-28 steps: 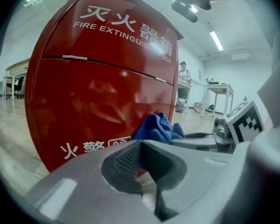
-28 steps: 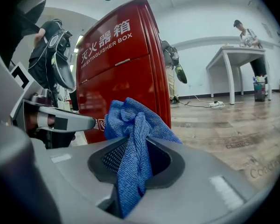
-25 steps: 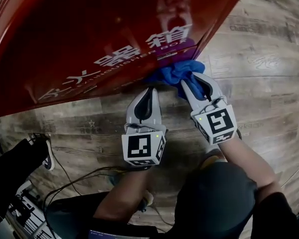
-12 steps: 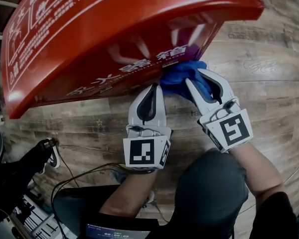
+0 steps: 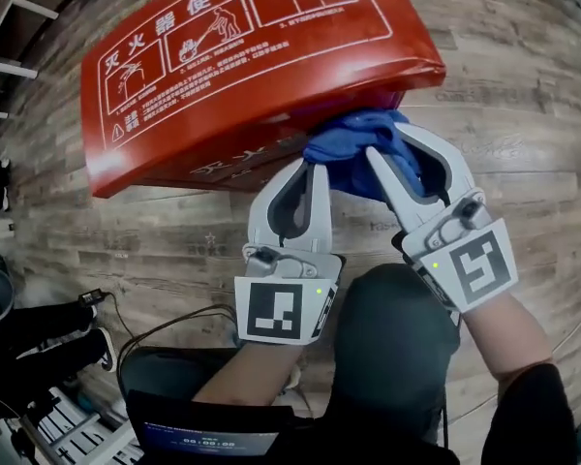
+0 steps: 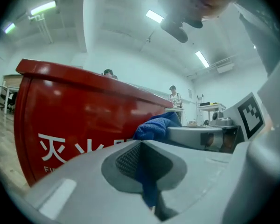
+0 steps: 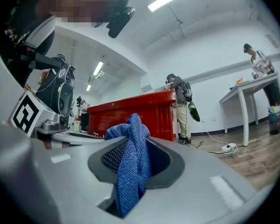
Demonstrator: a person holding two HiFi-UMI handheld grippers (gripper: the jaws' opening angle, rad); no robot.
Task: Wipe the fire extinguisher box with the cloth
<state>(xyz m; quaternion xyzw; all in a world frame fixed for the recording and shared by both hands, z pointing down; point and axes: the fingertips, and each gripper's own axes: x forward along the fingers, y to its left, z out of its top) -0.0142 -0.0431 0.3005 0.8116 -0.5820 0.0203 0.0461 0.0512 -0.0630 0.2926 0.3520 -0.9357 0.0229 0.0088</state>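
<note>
On the wooden floor the red fire extinguisher box lies ahead of us, its top panel of white instruction pictures facing up. We see the blue cloth bunched against the box's near side, toward its right end. Our right gripper has its jaws closed on the cloth, and in the right gripper view a fold hangs down through the slot between them. Just left of it, our left gripper points at the same near side with its jaws brought together, tips at the cloth's left edge. A thin blue sliver shows in their seam in the left gripper view, and we cannot tell whether it is cloth pinched there.
</note>
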